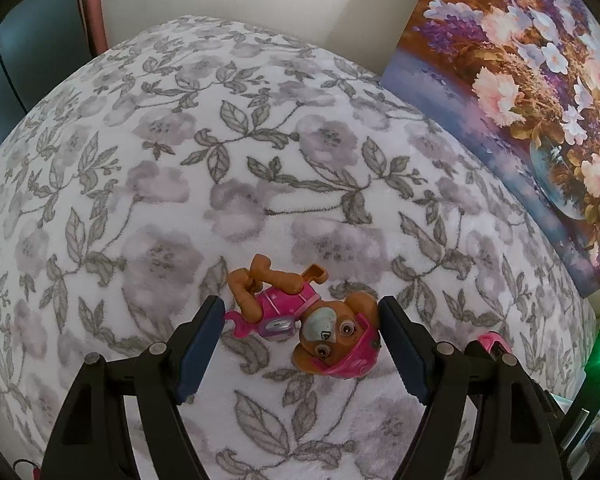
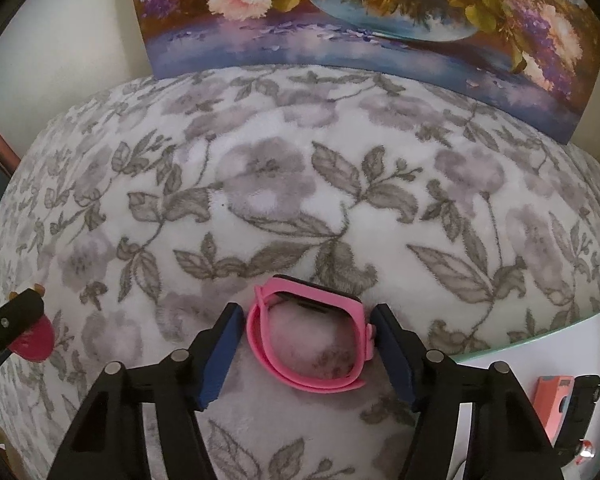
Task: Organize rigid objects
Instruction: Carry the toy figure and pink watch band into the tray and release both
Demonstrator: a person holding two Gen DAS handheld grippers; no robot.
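Observation:
A brown toy dog in a pink outfit (image 1: 300, 316) lies on its back on the flowered blanket (image 1: 260, 160). My left gripper (image 1: 302, 314) is open, its blue pads on either side of the toy; the right pad is at the toy's head, the left pad a little apart from its tail. A pink wristwatch (image 2: 310, 336) lies on its side on the same blanket (image 2: 300, 200). My right gripper (image 2: 306, 322) is open around it, the right pad (image 2: 392, 350) touching the watch, the left pad just clear. The watch also shows at the right in the left wrist view (image 1: 494, 340).
A flower painting (image 1: 520, 100) leans against the wall behind the blanket, also in the right wrist view (image 2: 360, 20). The blanket's right edge meets a pale surface (image 2: 520, 356) holding a salmon-pink and black item (image 2: 556, 404). The left gripper with the toy shows at far left (image 2: 16, 332).

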